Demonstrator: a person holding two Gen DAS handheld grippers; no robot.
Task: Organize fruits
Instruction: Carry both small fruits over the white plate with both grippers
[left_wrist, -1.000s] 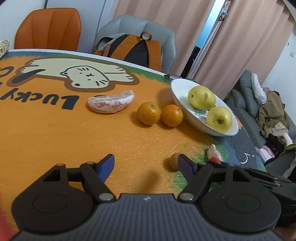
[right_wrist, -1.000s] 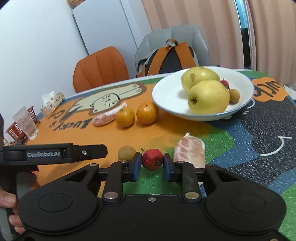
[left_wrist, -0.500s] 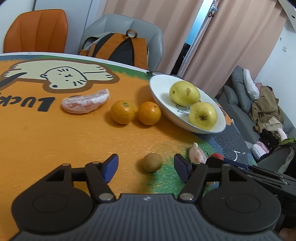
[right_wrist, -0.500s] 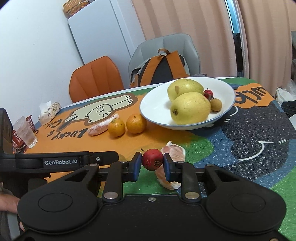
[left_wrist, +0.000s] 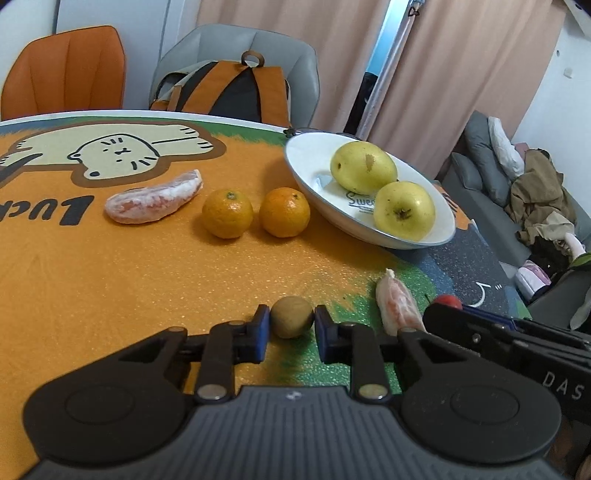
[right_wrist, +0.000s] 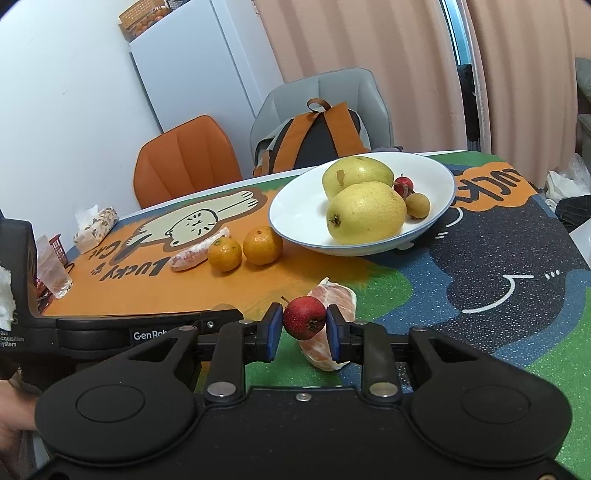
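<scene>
My left gripper (left_wrist: 291, 325) is shut on a small brown round fruit (left_wrist: 291, 316) on the mat. My right gripper (right_wrist: 303, 328) is shut on a small red fruit (right_wrist: 303, 322) and holds it above a peeled pomelo segment (right_wrist: 334, 299). The white bowl (right_wrist: 295, 206) holds two yellow pears (right_wrist: 365, 218), a red fruit (right_wrist: 403, 182) and a brown fruit (right_wrist: 417, 205). Two oranges (left_wrist: 227, 212) (left_wrist: 284, 210) and a second pomelo segment (left_wrist: 155, 197) lie left of the bowl (left_wrist: 306, 162). The near pomelo segment also shows in the left wrist view (left_wrist: 397, 302).
A glass (right_wrist: 51, 266) and a wrapped packet (right_wrist: 96, 223) stand at the table's far left. An orange chair (left_wrist: 64, 74) and a grey chair with a backpack (left_wrist: 225, 92) are behind the table. A sofa with clothes (left_wrist: 535, 192) is to the right.
My left gripper moved right onto the brown fruit and closed on it. My right gripper rose and drew back with the red fruit.
</scene>
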